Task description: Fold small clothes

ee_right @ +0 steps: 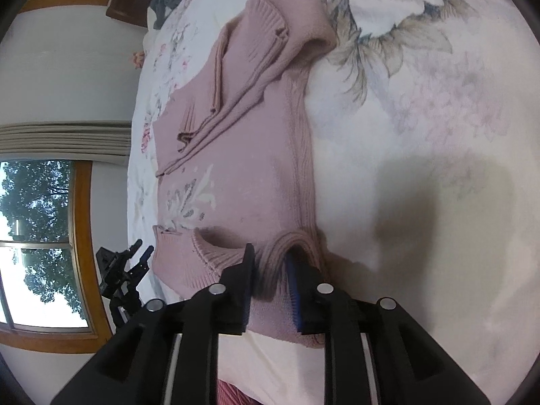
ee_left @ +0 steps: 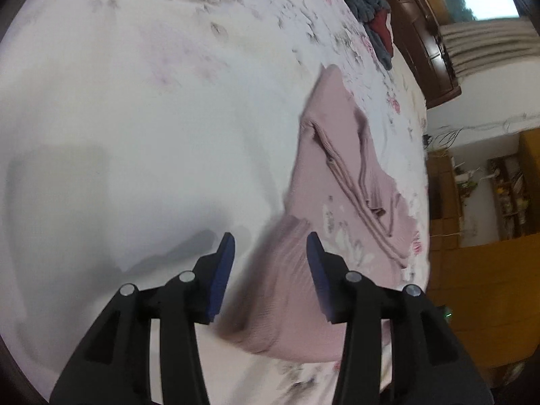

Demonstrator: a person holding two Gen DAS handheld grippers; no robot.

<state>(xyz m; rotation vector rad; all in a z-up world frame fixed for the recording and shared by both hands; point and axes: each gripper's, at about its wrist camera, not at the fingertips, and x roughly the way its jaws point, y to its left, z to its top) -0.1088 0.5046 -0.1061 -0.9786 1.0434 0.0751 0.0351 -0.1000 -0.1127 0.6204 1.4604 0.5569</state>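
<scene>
L gripper (ee_left: 270, 246) hovers w/ jaws apart; R gripper (ee_right: 270, 256) jaws pinched on fabric fold.

pink knit sweater (ee_right: 236, 155), sleeves folded in, on bed

Bed w/ floral bedsheet (ee_left: 135, 108), white ground, pink + grey blooms, fills most of both views. Dark wooden headboard (ee_left: 425, 44) at far end. Wood-framed window (ee_right: 44, 246) on white wall (ee_right: 77, 64), trees + bright daylight outside; grey pleated curtain (ee_right: 64, 141) just beside it. Wooden shelves (ee_left: 506, 195) w/ small items, too blurred to ID. Soft shadows on sheet.
</scene>
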